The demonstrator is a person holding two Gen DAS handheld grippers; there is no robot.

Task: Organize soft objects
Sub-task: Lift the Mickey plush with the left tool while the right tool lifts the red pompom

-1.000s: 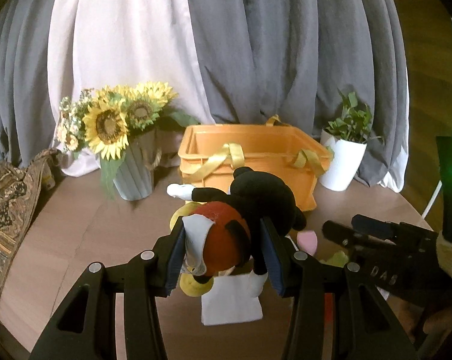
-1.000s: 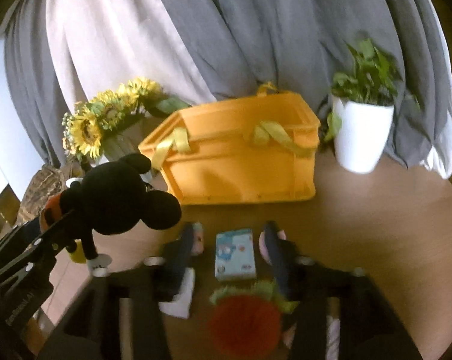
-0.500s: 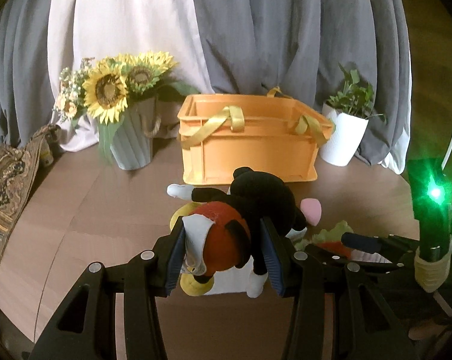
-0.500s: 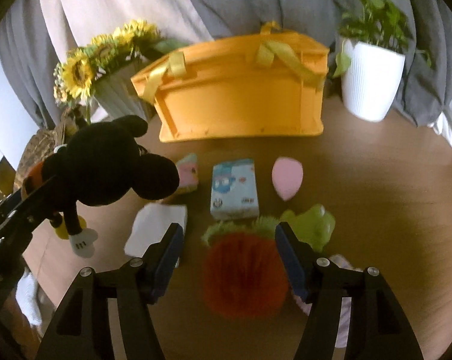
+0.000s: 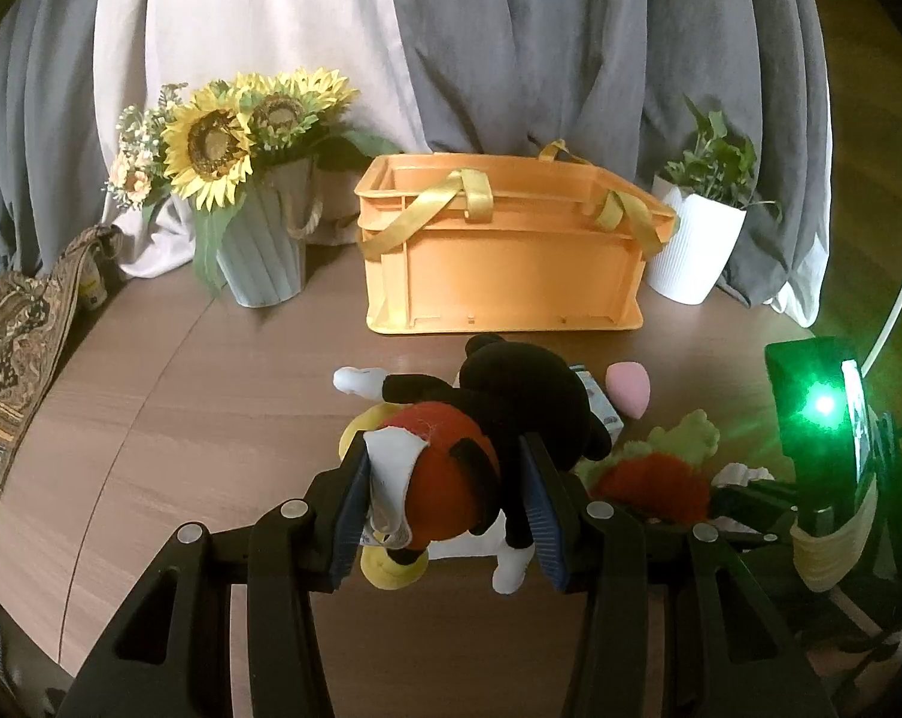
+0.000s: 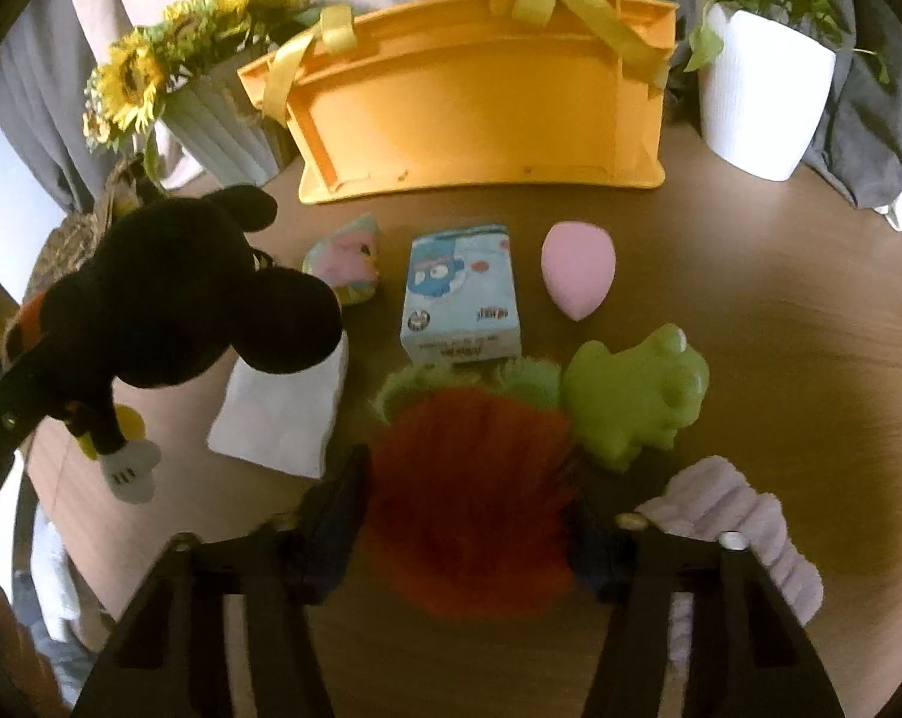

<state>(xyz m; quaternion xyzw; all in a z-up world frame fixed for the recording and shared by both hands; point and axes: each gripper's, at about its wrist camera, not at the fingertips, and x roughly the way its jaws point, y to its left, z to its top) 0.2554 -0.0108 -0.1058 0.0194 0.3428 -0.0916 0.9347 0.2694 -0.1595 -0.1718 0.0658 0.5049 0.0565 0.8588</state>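
My left gripper (image 5: 448, 508) is shut on a black, red and white mouse plush (image 5: 480, 419) and holds it above the table; the plush also shows at the left of the right wrist view (image 6: 181, 299). My right gripper (image 6: 465, 514) is open, with a finger on each side of a fuzzy orange plush with a green top (image 6: 468, 478) that lies on the table. I cannot tell whether the fingers touch it. An orange crate with yellow straps (image 5: 504, 257) stands behind the objects and also shows in the right wrist view (image 6: 474, 102).
On the table lie a blue tissue pack (image 6: 459, 293), a pink sponge (image 6: 577, 260), a green frog toy (image 6: 636, 395), a pastel toy (image 6: 346, 257), a white cloth (image 6: 283, 413) and a lilac cloth (image 6: 744, 532). A sunflower vase (image 5: 259, 251) and a white plant pot (image 5: 696, 251) flank the crate.
My right gripper has come down around the orange plush, which was ahead of it before. My left gripper has drawn back from the crate with the mouse plush still in it.
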